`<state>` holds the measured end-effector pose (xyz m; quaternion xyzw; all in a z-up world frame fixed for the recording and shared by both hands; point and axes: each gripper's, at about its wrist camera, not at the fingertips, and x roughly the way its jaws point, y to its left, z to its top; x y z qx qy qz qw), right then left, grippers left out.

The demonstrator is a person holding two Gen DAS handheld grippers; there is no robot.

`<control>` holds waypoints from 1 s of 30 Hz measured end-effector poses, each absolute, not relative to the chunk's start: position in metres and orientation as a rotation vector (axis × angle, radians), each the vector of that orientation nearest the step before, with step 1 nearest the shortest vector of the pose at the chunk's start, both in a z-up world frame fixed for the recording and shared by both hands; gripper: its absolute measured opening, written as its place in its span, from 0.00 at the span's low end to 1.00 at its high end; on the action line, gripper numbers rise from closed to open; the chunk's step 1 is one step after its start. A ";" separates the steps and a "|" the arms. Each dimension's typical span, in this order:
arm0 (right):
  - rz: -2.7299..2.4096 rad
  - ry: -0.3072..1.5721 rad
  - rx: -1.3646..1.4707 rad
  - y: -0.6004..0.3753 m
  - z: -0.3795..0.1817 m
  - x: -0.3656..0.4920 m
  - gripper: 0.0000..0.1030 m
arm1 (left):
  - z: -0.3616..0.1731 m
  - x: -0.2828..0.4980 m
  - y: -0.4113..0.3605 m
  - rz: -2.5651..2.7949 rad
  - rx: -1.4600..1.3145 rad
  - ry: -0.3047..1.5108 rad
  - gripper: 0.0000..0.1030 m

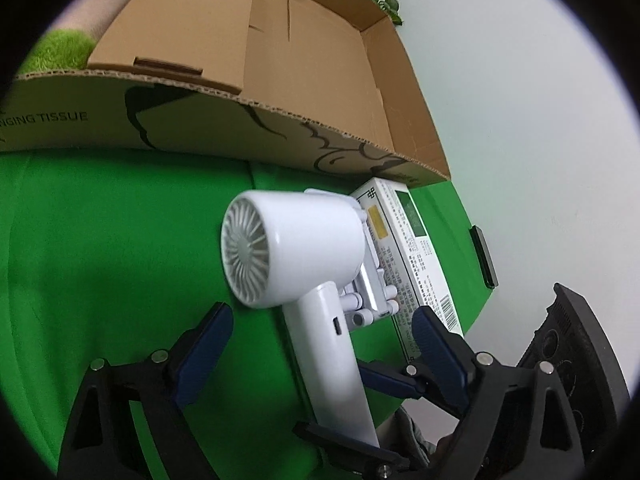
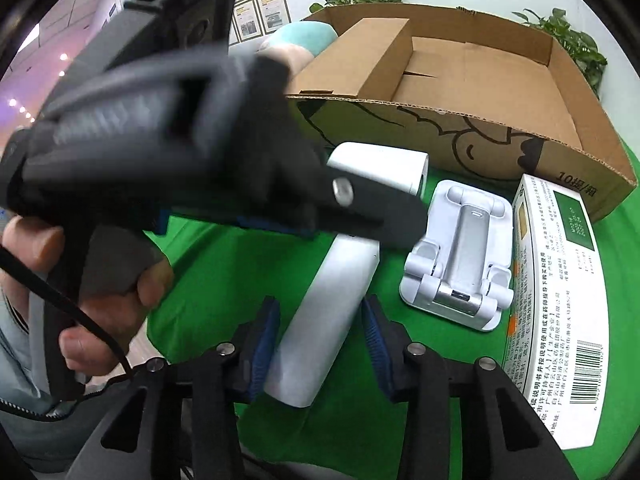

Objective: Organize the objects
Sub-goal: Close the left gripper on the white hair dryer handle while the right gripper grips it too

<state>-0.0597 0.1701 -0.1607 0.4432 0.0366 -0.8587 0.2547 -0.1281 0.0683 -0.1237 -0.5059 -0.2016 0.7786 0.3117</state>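
A white hair dryer (image 1: pixel 296 248) lies on the green cloth (image 1: pixel 120 260), handle toward me. My left gripper (image 1: pixel 320 332) is open, its blue-padded jaws either side of the handle. My right gripper (image 2: pixel 318 340) is open around the handle's lower end (image 2: pixel 320 320); whether its pads touch is unclear. The left gripper's body crosses the right wrist view and hides part of the dryer. A white folding phone stand (image 2: pixel 460 264) lies right of the dryer. A white medicine box (image 2: pixel 560 300) lies beyond it. An open cardboard box (image 2: pixel 460 92) stands behind.
A dark phone-like slab (image 1: pixel 484 256) lies at the cloth's right edge. Potted plants (image 2: pixel 568 48) stand behind the cardboard box. A pastel cushion (image 2: pixel 300 44) sits at the back left. The person's hand (image 2: pixel 100 300) holds the left gripper's handle.
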 end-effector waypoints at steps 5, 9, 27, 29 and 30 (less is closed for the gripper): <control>-2.313 0.078 1.200 0.170 -0.160 -0.060 0.38 | -0.125 -0.124 0.070 2.058 -1.327 -0.531 0.85; -2.293 0.048 1.196 0.171 -0.158 -0.063 0.37 | -0.126 -0.120 0.076 2.064 -1.333 -0.504 0.71; -2.309 0.106 1.183 0.167 -0.140 -0.078 0.35 | -0.134 -0.117 0.055 2.097 -1.384 -0.597 0.33; -2.311 0.106 1.182 0.167 -0.138 -0.080 0.35 | -0.131 -0.116 0.056 2.104 -1.383 -0.594 0.32; -2.312 0.109 1.180 0.167 -0.136 -0.082 0.35 | -0.130 -0.115 0.056 2.109 -1.383 -0.591 0.32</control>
